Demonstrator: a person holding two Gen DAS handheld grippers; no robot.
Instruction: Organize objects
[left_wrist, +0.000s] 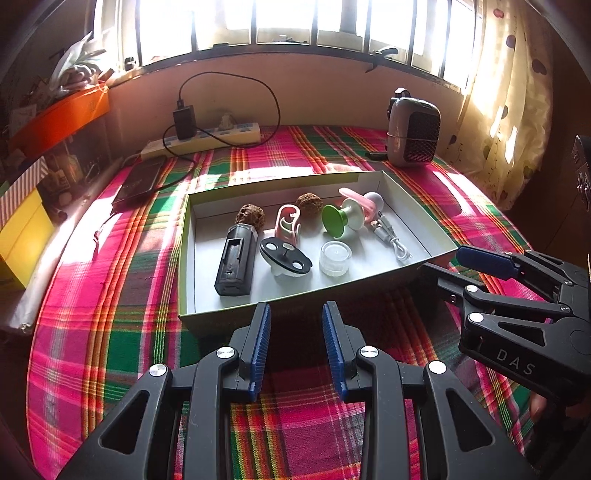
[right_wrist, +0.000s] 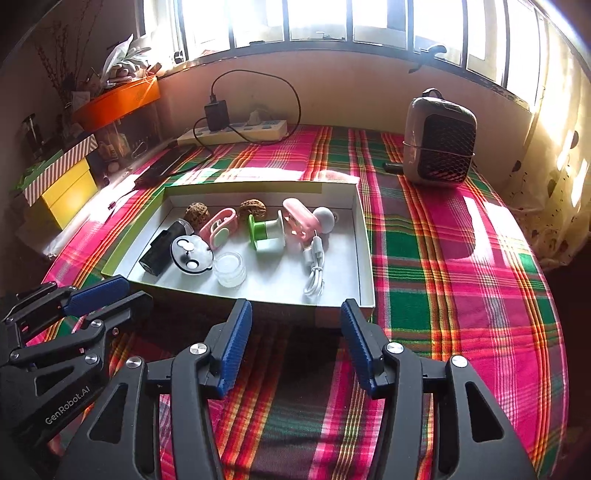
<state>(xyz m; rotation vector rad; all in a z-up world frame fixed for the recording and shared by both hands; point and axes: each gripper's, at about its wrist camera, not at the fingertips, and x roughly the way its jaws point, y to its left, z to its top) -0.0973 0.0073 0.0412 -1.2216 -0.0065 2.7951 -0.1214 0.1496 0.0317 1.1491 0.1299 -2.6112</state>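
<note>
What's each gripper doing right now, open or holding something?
Left gripper: open, holding nothing.
Right gripper: open, holding nothing.

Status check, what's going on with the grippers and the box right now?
Left gripper open, empty. Right gripper open, empty. Both short of the box; small items all inside it. Nothing in the way.

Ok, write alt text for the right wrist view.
A shallow cardboard box on a plaid tablecloth holds small items: two walnuts, a pink clip, a green-and-white spool, a clear jar and a white cable. The open, empty right gripper hovers before it, the left gripper alongside.
</note>
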